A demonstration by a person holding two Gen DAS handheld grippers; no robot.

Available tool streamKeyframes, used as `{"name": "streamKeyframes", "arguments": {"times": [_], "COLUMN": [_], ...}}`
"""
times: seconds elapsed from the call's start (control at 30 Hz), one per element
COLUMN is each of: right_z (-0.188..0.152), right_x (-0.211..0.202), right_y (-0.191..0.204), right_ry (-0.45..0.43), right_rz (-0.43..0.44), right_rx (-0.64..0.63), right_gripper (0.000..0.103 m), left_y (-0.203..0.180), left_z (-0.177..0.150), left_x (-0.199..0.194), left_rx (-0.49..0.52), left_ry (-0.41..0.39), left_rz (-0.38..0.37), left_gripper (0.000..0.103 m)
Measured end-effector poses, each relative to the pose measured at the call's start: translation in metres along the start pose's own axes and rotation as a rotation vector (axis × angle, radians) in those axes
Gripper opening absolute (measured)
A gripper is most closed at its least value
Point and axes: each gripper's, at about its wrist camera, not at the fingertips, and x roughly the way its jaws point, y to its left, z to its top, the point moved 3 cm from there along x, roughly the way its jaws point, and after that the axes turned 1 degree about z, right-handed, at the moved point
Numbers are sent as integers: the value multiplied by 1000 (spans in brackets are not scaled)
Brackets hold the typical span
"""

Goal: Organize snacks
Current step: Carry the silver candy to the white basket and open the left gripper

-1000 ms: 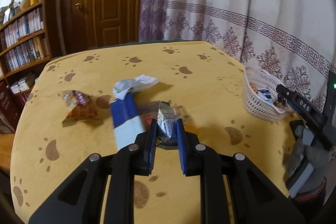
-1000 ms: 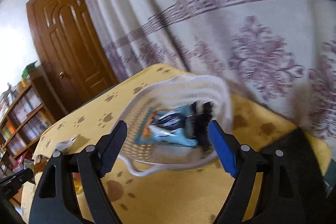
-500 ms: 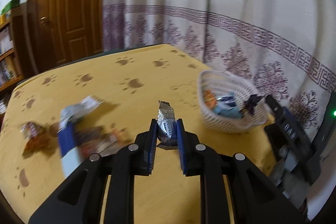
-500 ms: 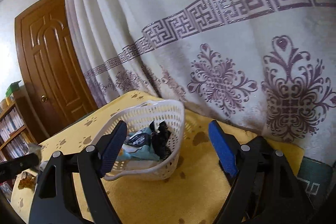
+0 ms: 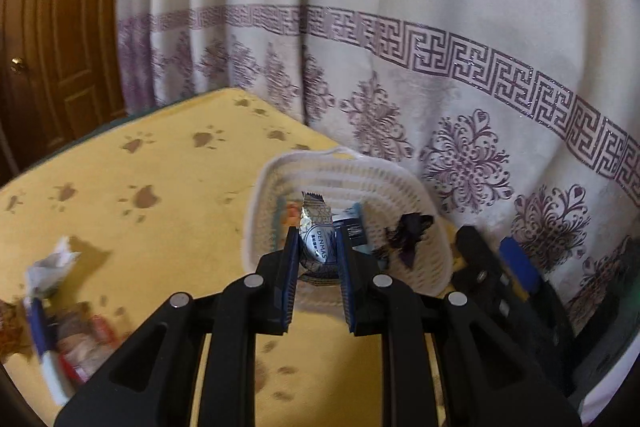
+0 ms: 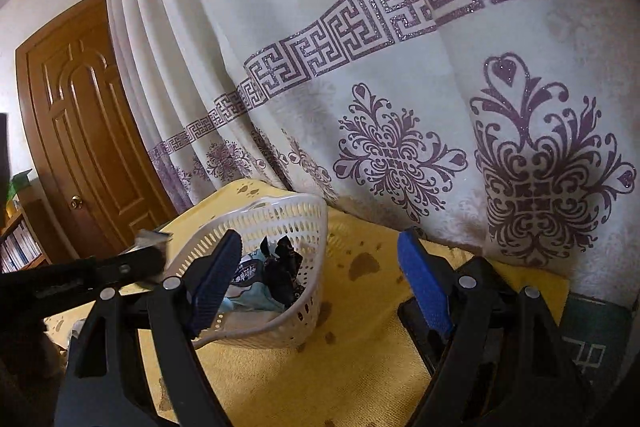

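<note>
My left gripper (image 5: 318, 259) is shut on a silver-blue snack bar (image 5: 317, 239) and holds it above the near rim of a white slotted basket (image 5: 404, 183). The basket holds several wrapped snacks, among them a dark purple one (image 5: 408, 231). In the right wrist view the basket (image 6: 296, 227) sits on the yellow paw-print table (image 6: 320, 367), left of my right gripper (image 6: 320, 283), which is open and empty. The left gripper (image 6: 148, 259) reaches in from the left there, with the bar's end showing.
Several loose snack packets (image 5: 68, 331) and a crumpled white wrapper (image 5: 52, 267) lie on the table's left side. A patterned curtain (image 5: 400, 67) hangs right behind the basket. A wooden door (image 6: 88, 131) stands at the far left.
My left gripper has carried the snack bar rightward from the snack pile to above the basket. My right gripper has drawn back from the basket and stays open.
</note>
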Motion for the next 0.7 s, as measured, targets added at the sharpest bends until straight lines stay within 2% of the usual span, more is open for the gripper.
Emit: {"name": "streamKeyframes", "arguments": {"times": [0.1, 0.17, 0.2, 0.33, 0.4, 0.57, 0.7], "right_z": [0, 0, 0, -1, -1, -2, -3], "right_x": [1, 0, 0, 0, 0, 1, 2], "right_y": [-1, -1, 0, 1, 2, 4, 7], "right_ry": [0, -3, -4, -1, -2, -2, 1], "right_rz": [2, 5, 6, 14, 12, 6, 5], "right_rx": [3, 3, 2, -3, -6, -21, -37], "right_gripper": [82, 82, 82, 82, 82, 82, 82], "left_y": [-3, 2, 6, 21, 27, 35, 35], "left_z": [1, -1, -2, -6, -7, -8, -10], "left_x": [9, 12, 12, 11, 9, 0, -8], "left_rx": [-11, -38, -52, -93, -111, -136, -122], "left_ry": [9, 9, 5, 14, 12, -10, -26], "left_rz": [-31, -18, -7, 29, 46, 78, 107], "left_gripper": [25, 49, 52, 56, 60, 78, 83]}}
